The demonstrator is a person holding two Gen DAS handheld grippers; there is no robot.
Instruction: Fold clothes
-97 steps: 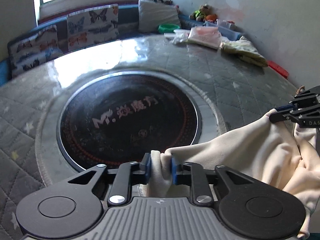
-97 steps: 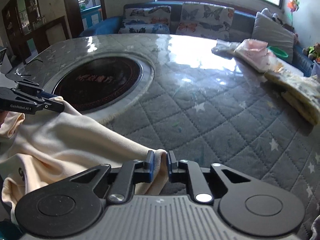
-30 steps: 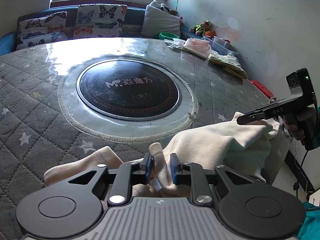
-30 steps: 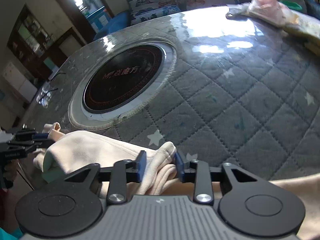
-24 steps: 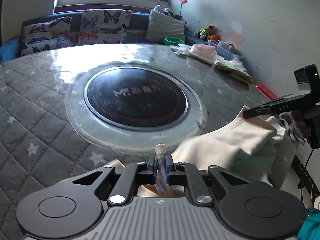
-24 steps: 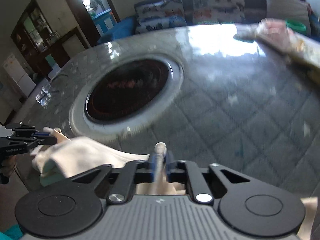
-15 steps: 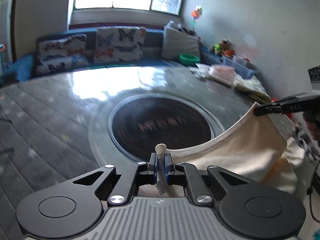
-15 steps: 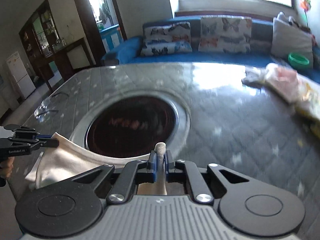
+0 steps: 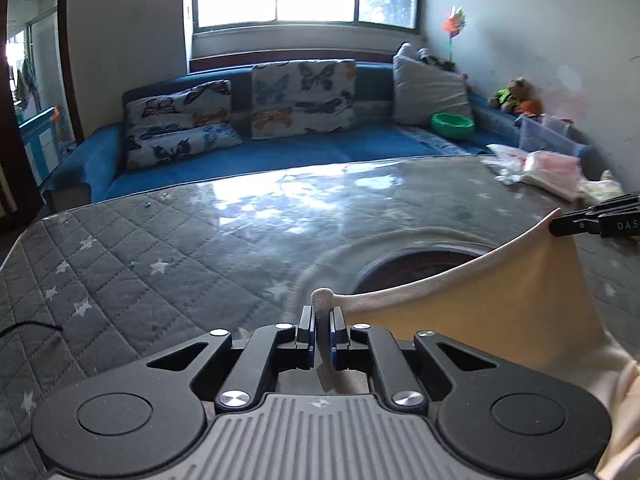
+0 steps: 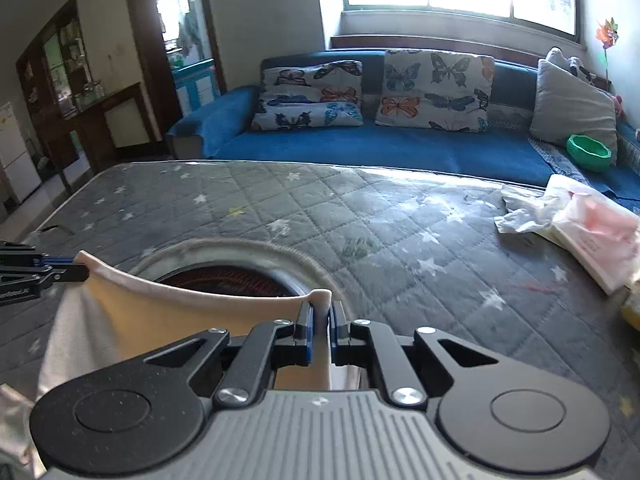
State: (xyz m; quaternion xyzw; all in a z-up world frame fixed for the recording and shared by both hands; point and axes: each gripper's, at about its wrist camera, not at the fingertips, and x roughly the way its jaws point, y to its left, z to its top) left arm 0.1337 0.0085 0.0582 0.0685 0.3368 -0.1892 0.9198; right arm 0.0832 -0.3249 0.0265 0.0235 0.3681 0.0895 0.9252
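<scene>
Behind a grey quilted star-patterned table cover (image 9: 160, 248), a blue sofa (image 9: 280, 152) with butterfly-print cushions (image 10: 436, 88) is seen under a bright window, whose panes are blown out to white. A dark round inset (image 10: 232, 276) in the table is mostly hidden by a cream-coloured fabric garment (image 9: 500, 304), which is held stretched above the surface.

At the lower centre of the left wrist view, the left gripper (image 9: 321, 334) is pressed together on one bunched corner of the garment, a small knob of cloth poking above the jaws. At the right edge of that frame, the right gripper (image 9: 560, 227) is cut off, only its black tip being shown, pinching the other corner.

In the right wrist view the right gripper (image 10: 320, 330) is likewise clamped on the cloth, and the left gripper (image 10: 76, 270) is cropped at the left edge. The garment's lower part is concealed behind both gripper bodies. Pale plastic-wrapped bundles (image 10: 580, 228) at the right are blurred.
</scene>
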